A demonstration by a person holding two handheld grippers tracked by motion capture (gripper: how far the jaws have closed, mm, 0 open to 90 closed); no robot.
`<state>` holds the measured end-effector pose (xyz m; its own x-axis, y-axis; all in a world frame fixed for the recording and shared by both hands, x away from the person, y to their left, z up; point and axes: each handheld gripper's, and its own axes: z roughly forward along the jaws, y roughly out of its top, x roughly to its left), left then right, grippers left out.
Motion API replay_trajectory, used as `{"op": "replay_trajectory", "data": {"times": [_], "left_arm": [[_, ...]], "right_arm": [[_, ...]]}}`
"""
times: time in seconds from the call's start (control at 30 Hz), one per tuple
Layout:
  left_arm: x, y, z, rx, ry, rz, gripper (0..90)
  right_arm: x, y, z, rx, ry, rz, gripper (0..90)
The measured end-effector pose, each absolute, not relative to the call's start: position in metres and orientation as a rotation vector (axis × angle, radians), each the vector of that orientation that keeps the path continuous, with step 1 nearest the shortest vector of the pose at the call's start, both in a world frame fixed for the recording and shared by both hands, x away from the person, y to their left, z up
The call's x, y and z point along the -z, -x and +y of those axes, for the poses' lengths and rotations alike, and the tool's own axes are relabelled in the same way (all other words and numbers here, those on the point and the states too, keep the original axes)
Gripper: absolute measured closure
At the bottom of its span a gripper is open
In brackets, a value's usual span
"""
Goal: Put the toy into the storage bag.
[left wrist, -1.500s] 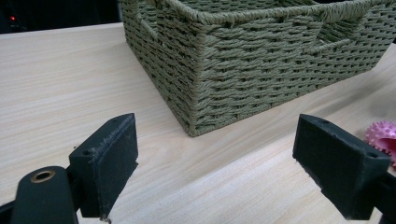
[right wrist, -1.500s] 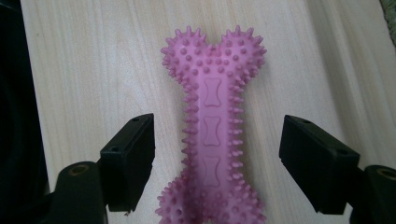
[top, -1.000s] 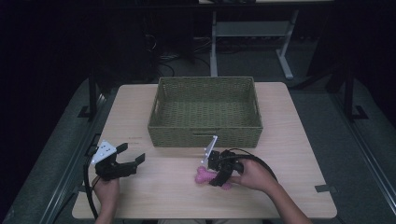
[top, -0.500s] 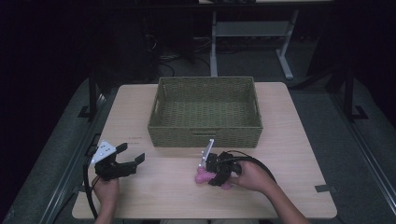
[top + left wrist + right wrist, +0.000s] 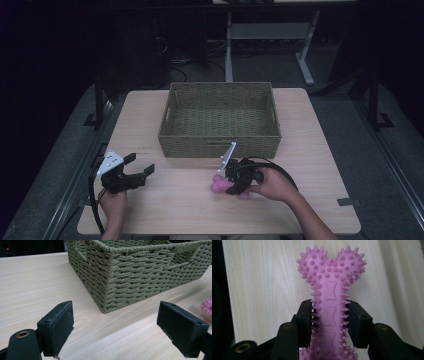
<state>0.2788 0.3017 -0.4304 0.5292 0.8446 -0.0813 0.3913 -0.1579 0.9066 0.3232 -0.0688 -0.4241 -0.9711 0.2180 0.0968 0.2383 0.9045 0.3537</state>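
The right gripper (image 5: 231, 186) has just been closing, and its jaws now pinch the shaft of the pink bone toy (image 5: 329, 305); in the right gripper view the spikes along the shaft press into both black pads (image 5: 305, 320). A second ago those jaws stood wider around the toy, so the grasp is newly made. The toy (image 5: 218, 186) lies on the table (image 5: 320, 150) just in front of the basket (image 5: 220, 145), near its front wall and a little right of that wall's middle, and seems to rest on the wood rather than hang clear of it. The left gripper (image 5: 131, 175) hovers off the basket's front left corner, its jaws spread wide with nothing between them; in its own view the basket corner (image 5: 107, 290) sits between the two pads (image 5: 58, 327). With the grip set, the toy looks ready to be lifted, and the basket right behind it is the likely place for it. The hold is across the narrow shaft, so the knobbed ends may swing when it rises.
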Motion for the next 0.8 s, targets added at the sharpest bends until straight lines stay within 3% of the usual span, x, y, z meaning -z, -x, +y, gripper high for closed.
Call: {"op": "replay_trajectory", "data": {"times": [0.8], "left_arm": [[0.431, -0.279, 0.303, -0.568, -1.762, 1.039, 13.6]], "right_arm": [[0.367, -0.349, -0.100, 0.704, 0.370, -2.988, 58.1]]}}
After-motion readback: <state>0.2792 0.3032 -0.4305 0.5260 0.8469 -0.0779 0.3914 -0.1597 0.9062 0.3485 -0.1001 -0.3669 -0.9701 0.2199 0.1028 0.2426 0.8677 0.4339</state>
